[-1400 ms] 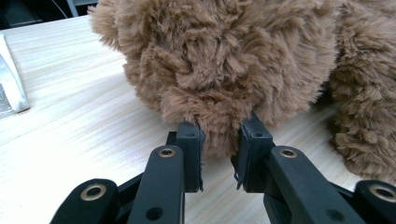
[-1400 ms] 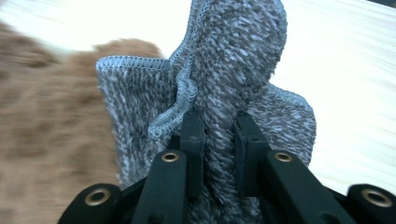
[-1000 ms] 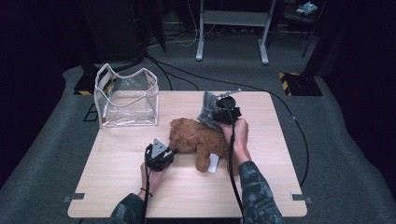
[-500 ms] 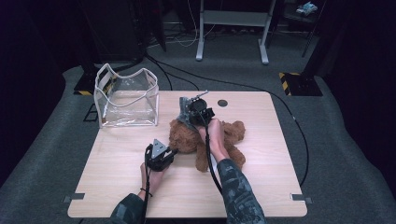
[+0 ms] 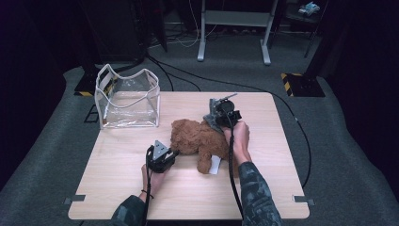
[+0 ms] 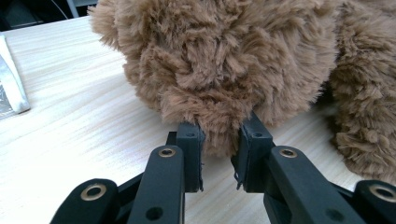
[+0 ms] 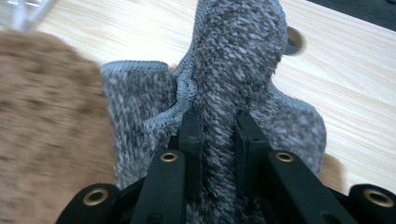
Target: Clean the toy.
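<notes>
A brown plush teddy bear [image 5: 196, 140] lies in the middle of the wooden table [image 5: 263, 188]. My left gripper [image 5: 172, 153] is at the bear's left side. In the left gripper view this gripper [image 6: 218, 140] is shut on a tuft of the bear's fur [image 6: 224, 70]. My right gripper [image 5: 214, 117] is over the bear's far right side, shut on a grey fuzzy cloth [image 5: 210, 118]. In the right gripper view the cloth [image 7: 233, 56] hangs pinched in that gripper [image 7: 218, 128], with the blurred bear [image 7: 46, 116] at the left.
A clear plastic bag with white trim [image 5: 127, 96] stands open at the table's far left corner. A white tag [image 5: 215, 165] sticks out from the bear's near side. A dark round hole [image 7: 294, 42] shows in the tabletop behind the cloth. Cables cross the floor beyond the table.
The right gripper swung left over the bear with the grey cloth, then came back right. The left gripper has stayed on the bear's fur.
</notes>
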